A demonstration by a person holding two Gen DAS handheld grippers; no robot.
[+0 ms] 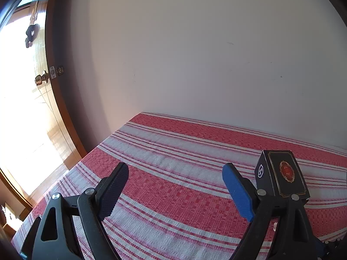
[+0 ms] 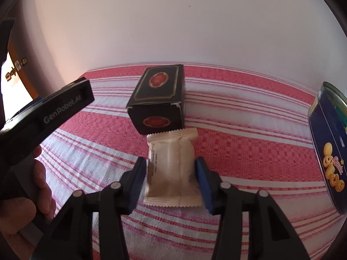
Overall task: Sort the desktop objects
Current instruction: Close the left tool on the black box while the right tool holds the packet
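Red-and-white striped woven cloth (image 2: 238,151) covers the table, which stands against a pale plain wall (image 1: 195,54); a wooden door with a brass knob (image 1: 41,79) shows at the left of the left wrist view. A dark blue round biscuit tin (image 2: 325,151) stands open at the cloth's right edge. A black cardboard box with gold borders and red oval emblems (image 2: 159,99) sits near the middle. Just in front of it, touching its lower edge, lies a cream crinkle-edged snack packet (image 2: 173,166). The right gripper (image 2: 171,177) straddles this packet, its dark pad at the left edge and blue pad at the right, both against the packet's sides. The left gripper (image 1: 173,186) hovers over bare cloth with its jaws spread wide and nothing between them, the black box just beyond its blue finger. A person's hand (image 2: 28,186) grips that tool's handle.
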